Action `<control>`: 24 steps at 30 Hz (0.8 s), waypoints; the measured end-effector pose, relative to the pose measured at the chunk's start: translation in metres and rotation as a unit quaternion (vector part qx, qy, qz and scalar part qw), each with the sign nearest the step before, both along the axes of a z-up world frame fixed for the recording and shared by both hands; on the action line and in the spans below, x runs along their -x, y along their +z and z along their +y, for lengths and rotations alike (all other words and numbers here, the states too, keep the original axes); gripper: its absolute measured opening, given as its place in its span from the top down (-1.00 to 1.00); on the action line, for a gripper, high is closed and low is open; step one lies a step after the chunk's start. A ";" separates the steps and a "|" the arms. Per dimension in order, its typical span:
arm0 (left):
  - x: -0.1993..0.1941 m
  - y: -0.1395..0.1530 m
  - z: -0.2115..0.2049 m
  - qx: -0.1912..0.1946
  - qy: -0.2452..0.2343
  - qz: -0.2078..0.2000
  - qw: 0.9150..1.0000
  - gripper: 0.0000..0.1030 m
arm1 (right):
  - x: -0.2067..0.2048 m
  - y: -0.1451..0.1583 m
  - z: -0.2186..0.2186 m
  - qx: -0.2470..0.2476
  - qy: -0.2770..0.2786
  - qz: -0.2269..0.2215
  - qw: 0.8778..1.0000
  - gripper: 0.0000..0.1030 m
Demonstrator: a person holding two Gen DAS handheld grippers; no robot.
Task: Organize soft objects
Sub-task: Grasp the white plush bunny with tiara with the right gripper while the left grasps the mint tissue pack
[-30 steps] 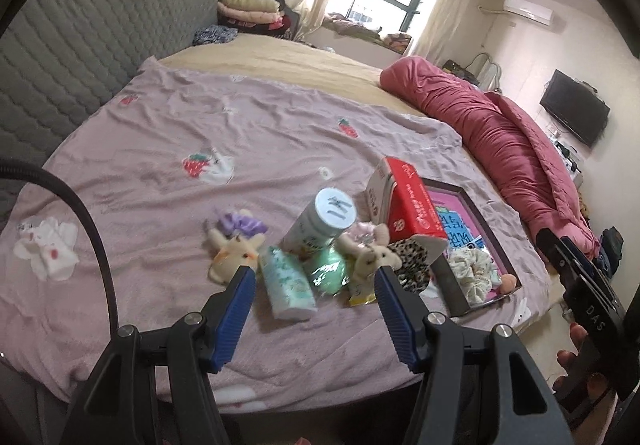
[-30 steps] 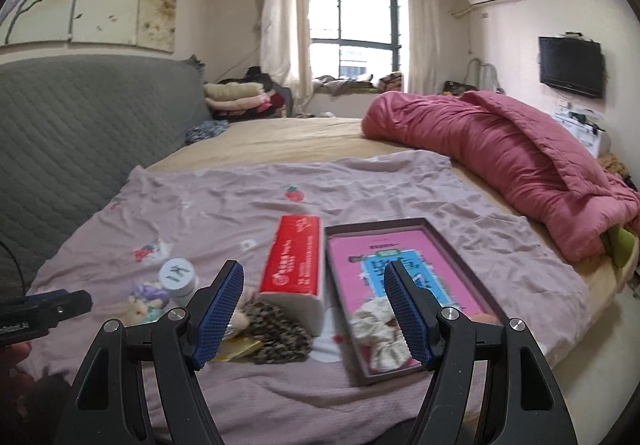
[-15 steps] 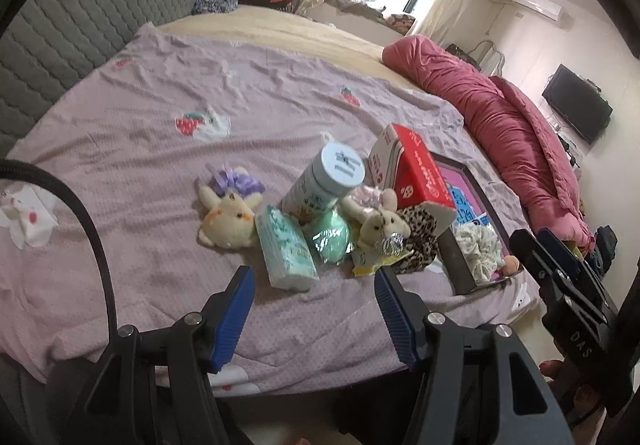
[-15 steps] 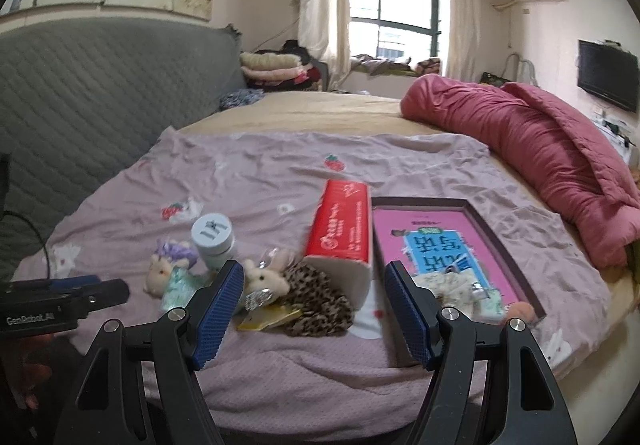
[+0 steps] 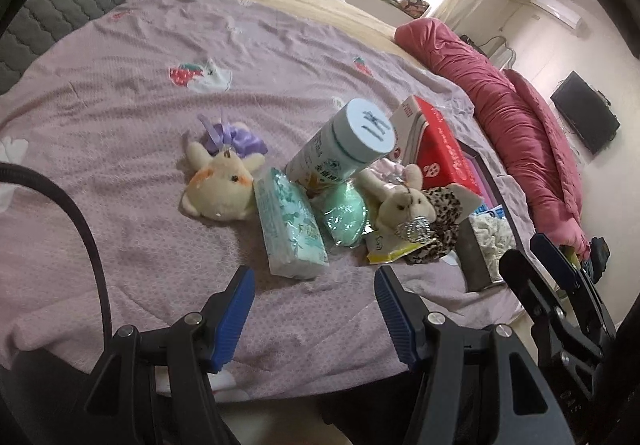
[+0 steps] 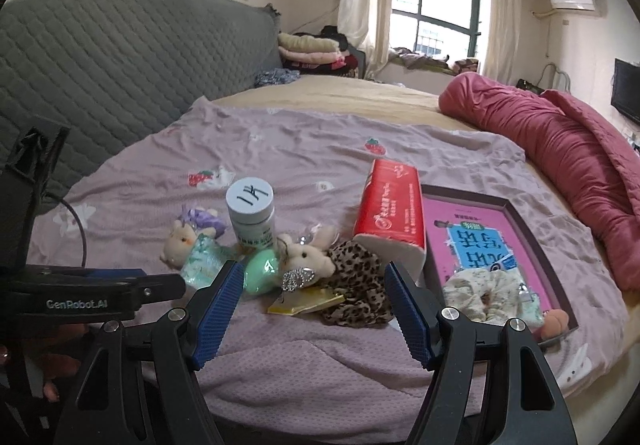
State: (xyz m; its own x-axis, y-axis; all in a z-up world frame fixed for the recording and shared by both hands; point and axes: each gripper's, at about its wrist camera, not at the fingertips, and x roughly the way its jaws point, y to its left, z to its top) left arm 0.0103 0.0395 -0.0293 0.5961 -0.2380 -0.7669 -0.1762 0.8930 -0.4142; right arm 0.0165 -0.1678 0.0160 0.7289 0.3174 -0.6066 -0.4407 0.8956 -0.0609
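A cluster lies on the lilac bedspread: a cream plush bunny (image 5: 220,185), a purple scrunchie (image 5: 236,135), a green tissue pack (image 5: 290,223), a mint pouch (image 5: 345,217), a small plush rabbit (image 5: 404,201) (image 6: 306,255) and a leopard scrunchie (image 6: 356,277). A white jar (image 6: 251,217) and a red tissue box (image 6: 390,217) stand among them. A dark-rimmed tray (image 6: 532,245) holds a cream scrunchie (image 6: 486,295). My left gripper (image 5: 314,283) hovers open before the tissue pack. My right gripper (image 6: 314,277) hangs open in front of the rabbit and leopard scrunchie.
A rolled red duvet (image 6: 560,149) lies along the bed's right side. The grey quilted headboard (image 6: 120,57) rises at the left. Folded clothes (image 6: 312,51) are stacked at the far end. The bed edge runs just under both grippers.
Both grippers have sunk and moved closer to the cluster, which now looks larger in both views. Their jaws kept the same width.
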 end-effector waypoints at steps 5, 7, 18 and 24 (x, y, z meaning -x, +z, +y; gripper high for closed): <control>-0.009 -0.014 0.002 0.014 0.001 0.012 1.000 -0.20 | -0.009 -0.011 0.006 0.013 0.005 0.014 1.000 -0.44; -0.011 -0.019 0.004 0.018 0.002 0.015 1.000 -0.20 | -0.014 -0.016 0.010 0.017 0.011 0.020 1.000 -0.44; -0.017 -0.030 0.021 0.045 0.009 0.009 0.999 -0.20 | -0.038 -0.041 0.042 0.096 0.040 -0.014 0.994 -0.44; -0.021 -0.033 0.022 0.054 0.005 0.006 0.999 -0.20 | -0.050 -0.063 0.058 0.150 0.066 -0.032 0.986 -0.44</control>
